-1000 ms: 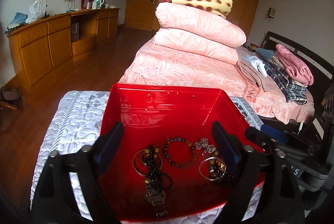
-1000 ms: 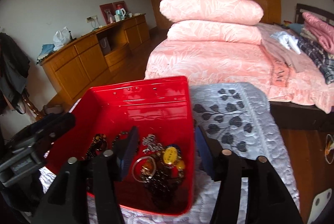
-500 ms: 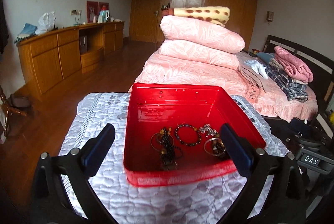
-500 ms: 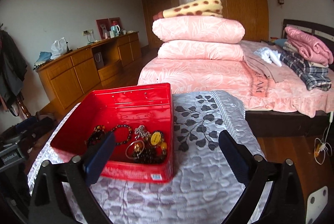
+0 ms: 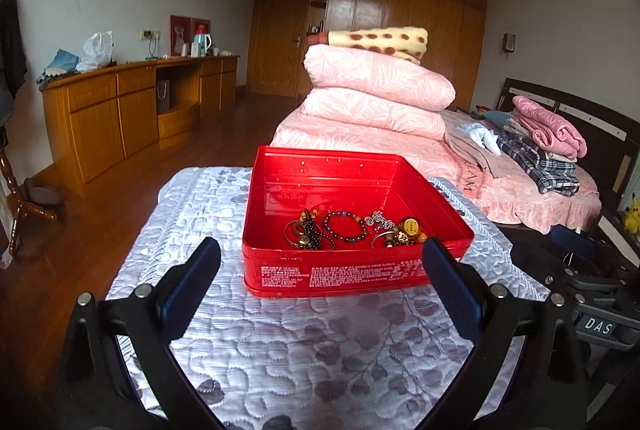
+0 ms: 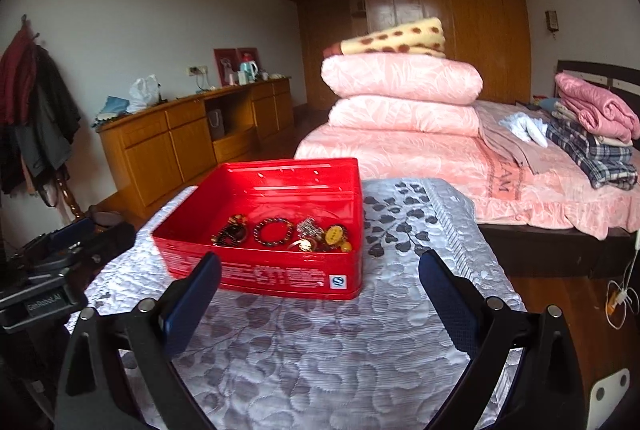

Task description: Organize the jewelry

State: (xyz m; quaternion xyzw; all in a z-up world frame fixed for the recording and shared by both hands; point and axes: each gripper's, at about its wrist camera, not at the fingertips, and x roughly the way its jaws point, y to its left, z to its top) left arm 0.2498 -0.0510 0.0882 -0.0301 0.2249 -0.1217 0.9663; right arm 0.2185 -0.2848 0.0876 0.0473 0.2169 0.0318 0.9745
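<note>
1. Silver-grey quilted cloth with a leaf pattern, covering the low stand that bears everything below.
2. Shallow square red metal tin, lid off, resting flat on the cloth, straight ahead of both claws.
3. Left gripper: released, jaws wide, nothing between the pads; the tin's near wall lies just beyond its tips, centred.
4. Right gripper: likewise released and empty; the tin sits ahead and to its left.
5. Heap of bead bracelets, metal bangles and pendants, lying inside the tin, strung left to right across its floor. Judged: the left claw has the squarer line in.
</note>
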